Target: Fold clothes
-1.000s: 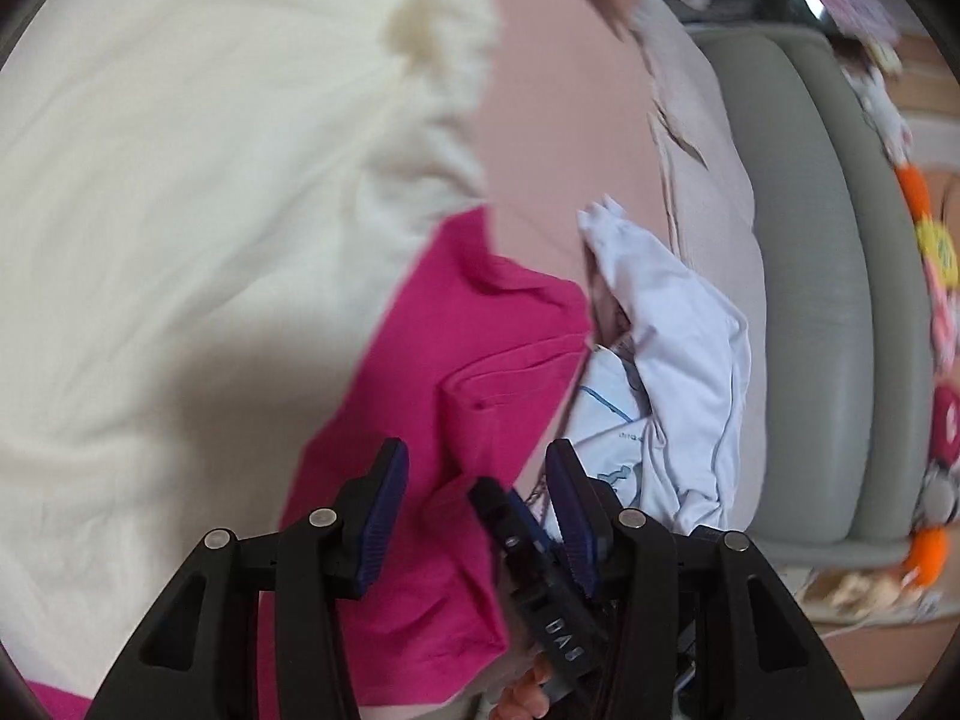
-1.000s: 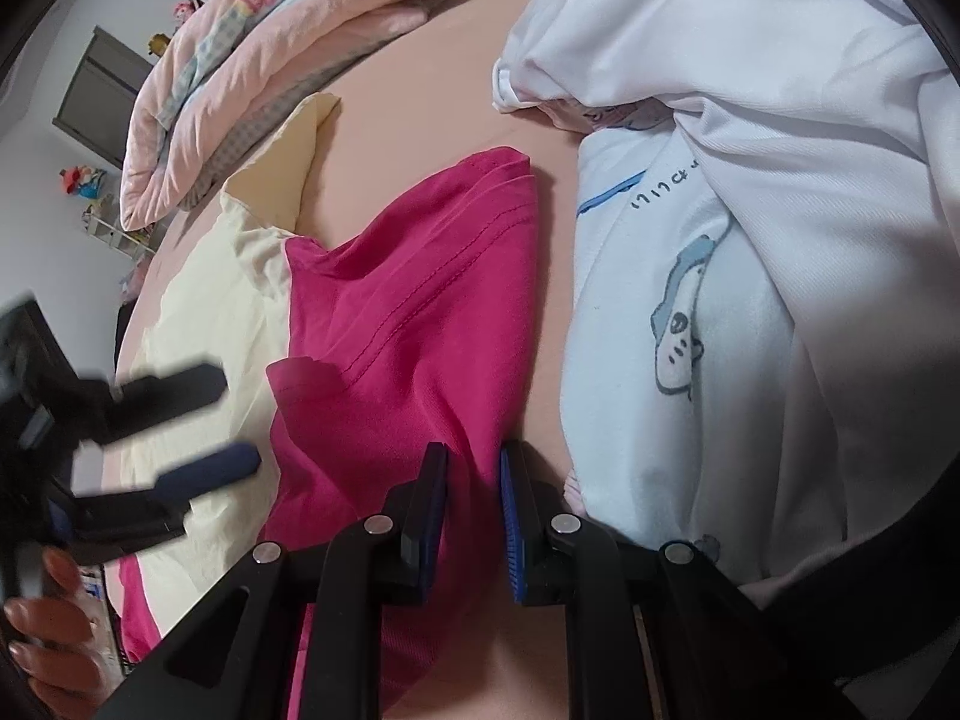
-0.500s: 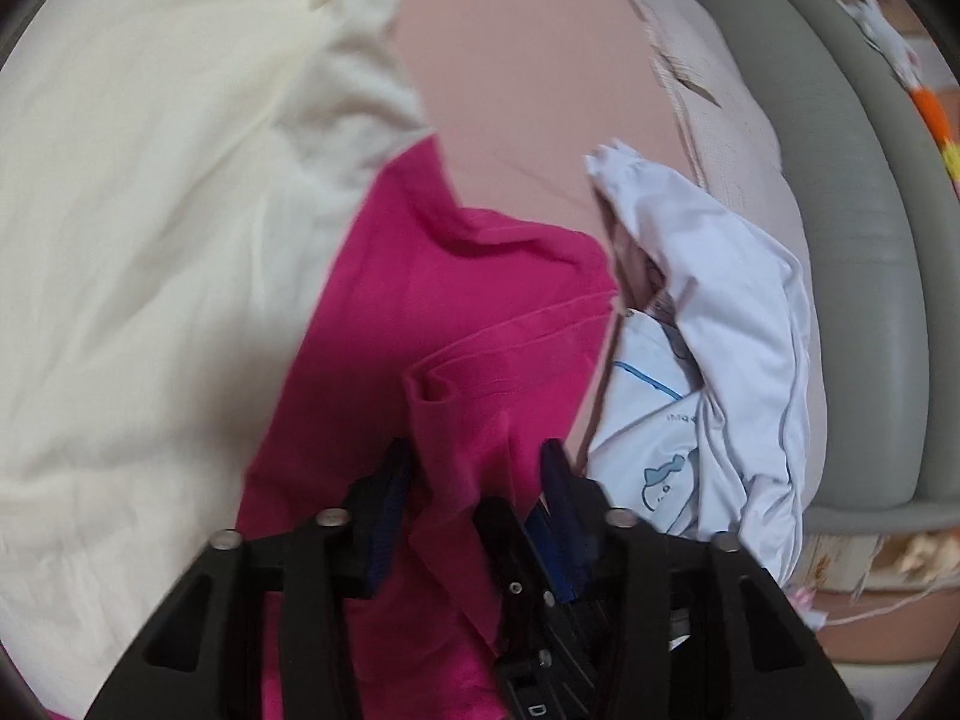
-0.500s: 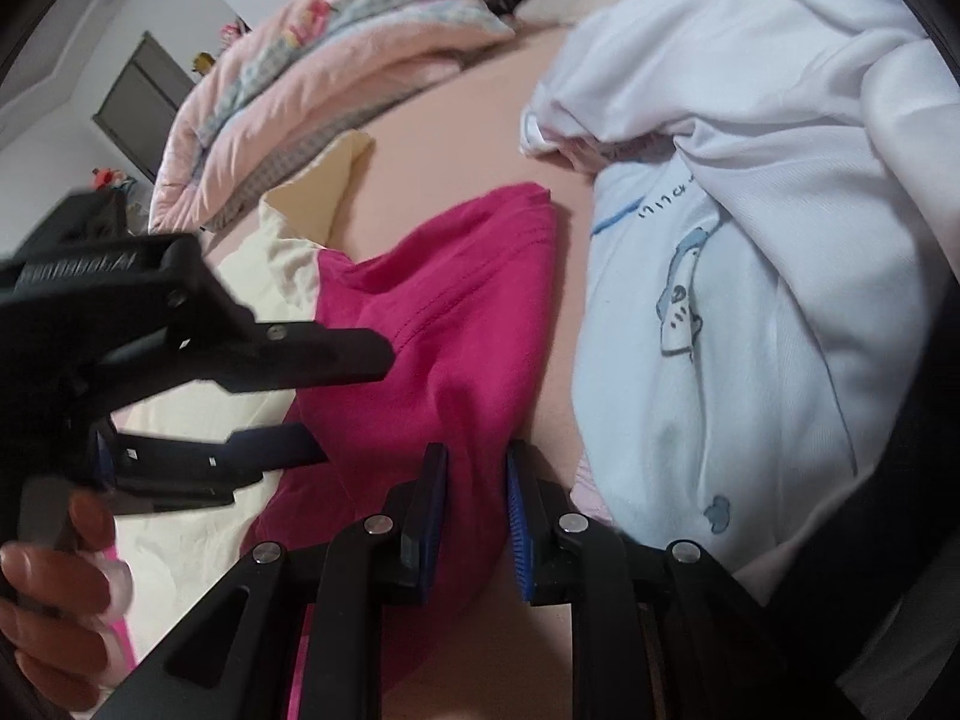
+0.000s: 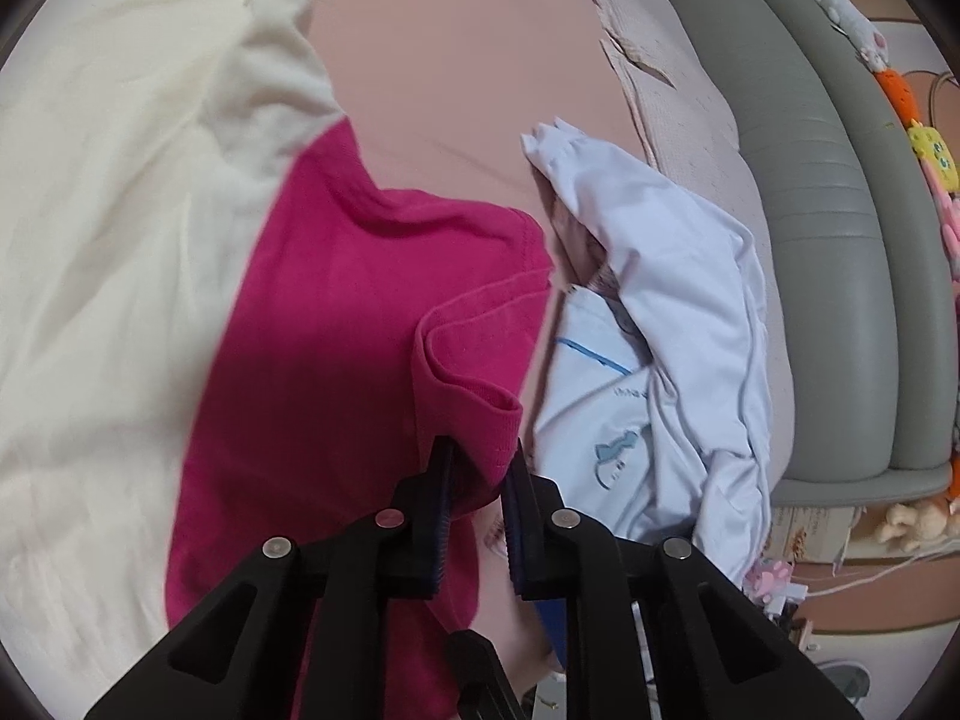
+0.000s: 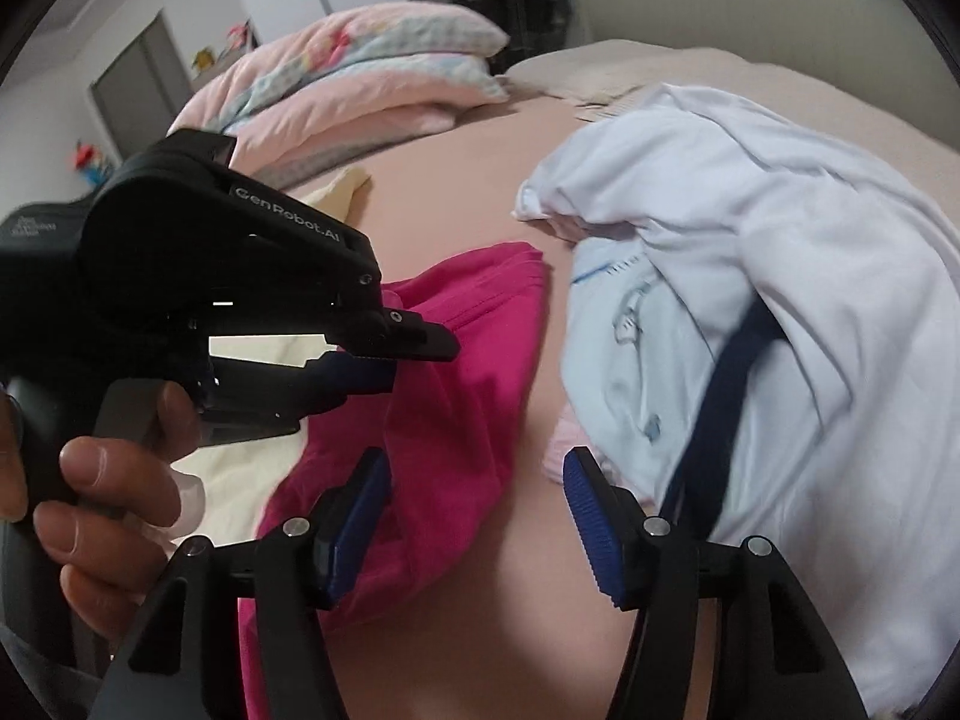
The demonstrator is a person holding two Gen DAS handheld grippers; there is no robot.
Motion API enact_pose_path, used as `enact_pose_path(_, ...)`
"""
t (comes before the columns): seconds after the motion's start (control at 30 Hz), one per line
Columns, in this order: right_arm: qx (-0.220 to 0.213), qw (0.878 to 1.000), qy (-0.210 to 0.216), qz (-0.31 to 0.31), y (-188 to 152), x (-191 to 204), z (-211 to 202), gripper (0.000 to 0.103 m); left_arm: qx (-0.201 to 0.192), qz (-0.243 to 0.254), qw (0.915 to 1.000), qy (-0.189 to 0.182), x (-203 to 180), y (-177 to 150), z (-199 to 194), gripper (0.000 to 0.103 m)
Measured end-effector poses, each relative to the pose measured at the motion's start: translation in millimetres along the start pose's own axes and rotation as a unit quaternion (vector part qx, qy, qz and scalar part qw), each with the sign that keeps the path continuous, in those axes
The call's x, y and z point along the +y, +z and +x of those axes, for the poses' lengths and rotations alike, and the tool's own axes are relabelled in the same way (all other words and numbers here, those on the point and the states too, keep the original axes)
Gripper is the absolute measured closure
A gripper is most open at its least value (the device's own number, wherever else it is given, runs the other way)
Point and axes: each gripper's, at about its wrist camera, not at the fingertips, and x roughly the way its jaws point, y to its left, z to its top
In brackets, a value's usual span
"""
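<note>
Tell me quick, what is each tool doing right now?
Left tool: closed, pinching the pink shirt.
Right tool: open, holding nothing.

Left tool (image 5: 477,468) gripping magenta shirt (image 5: 360,324)

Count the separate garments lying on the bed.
3 that show: the pink shirt in the middle, pinched by the left tool; the cream garment to its left; the white printed top to its right. More may hide underneath.

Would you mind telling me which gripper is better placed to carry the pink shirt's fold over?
Left. The left gripper is shut on the pink shirt edge; the right gripper is open, holding nothing.
</note>
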Motion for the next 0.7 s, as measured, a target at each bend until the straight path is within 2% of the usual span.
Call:
enact_pose_path(0.07,-0.007,1.0,-0.002,-0.002,-0.3,-0.4,-2.8,0.043,0.0,0.01,0.9999,-0.002,-3.1,-0.2,-3.0,0.091)
enact_pose_path(0.2,0.003,0.999,0.002,-0.044,2.9,10.0,0.8,0.043,0.003,-0.002,0.9998,-0.02,-0.2,1.5,-6.4,0.091)
enact_pose_path(0.37,0.0,0.998,0.031,-0.058,8.1,12.9,12.8,0.043,-0.001,-0.011,0.9989,-0.046,4.1,4.4,-15.3,0.091)
enact_pose_path(0.5,0.012,0.997,-0.001,-0.081,15.5,14.8,27.6,0.043,0.0,-0.016,0.9977,-0.066,6.7,6.3,-21.3,0.091)
enact_pose_path(0.7,0.013,0.996,-0.012,-0.089,28.2,25.1,45.0,0.043,0.006,-0.018,0.9969,-0.076,4.1,7.8,-20.3,0.091)
